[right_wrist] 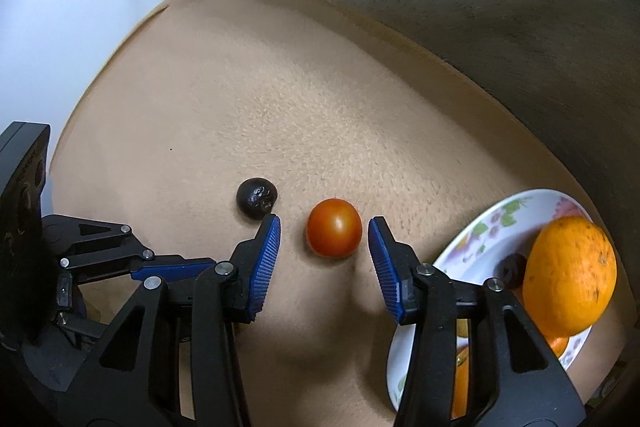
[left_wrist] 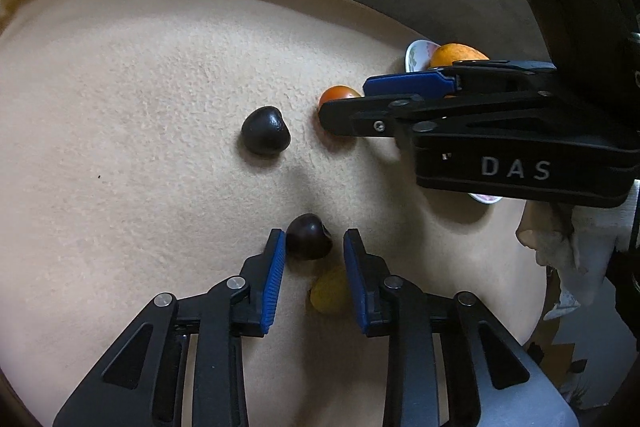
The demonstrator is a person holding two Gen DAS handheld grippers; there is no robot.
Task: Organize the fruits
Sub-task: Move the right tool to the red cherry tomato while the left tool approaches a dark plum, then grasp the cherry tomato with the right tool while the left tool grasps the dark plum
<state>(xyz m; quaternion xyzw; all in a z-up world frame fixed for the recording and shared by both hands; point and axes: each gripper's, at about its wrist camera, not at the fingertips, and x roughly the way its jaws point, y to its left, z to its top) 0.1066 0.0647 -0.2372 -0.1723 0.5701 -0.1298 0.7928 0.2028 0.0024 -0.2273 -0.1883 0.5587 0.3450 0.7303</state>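
Nearest your left camera are the two blue pads of your left gripper [left_wrist: 314, 251], angled down at the tan cushion [left_wrist: 140, 147]. A dark purple fruit [left_wrist: 309, 237] sits between their tips, its side against the left pad, while a gap shows between it and the right pad, so the jaws are not yet clamped on it. Just behind that fruit, deeper between the fingers, a small yellow fruit [left_wrist: 329, 291] lies on the cushion. Ahead of the tips and a little left, a second dark fruit [left_wrist: 265, 131] rests alone.

Your right gripper [right_wrist: 324, 233] straddles a red-orange tomato [right_wrist: 334, 227]. Both pads stand clear of it, a sliver of cushion showing on each side, so this gripper is released too. The dark fruit beyond the left gripper's tips shows here as well [right_wrist: 257, 203], just past your left pad's tip.

To the right of your right finger, a floral plate [right_wrist: 480, 227] lies on the cushion. It carries a large orange [right_wrist: 570, 275], a small dark fruit [right_wrist: 512, 269] beside it, and more orange pieces partly hidden behind the finger. A grey blanket [right_wrist: 480, 7] lies beyond the far edge of the cushion.
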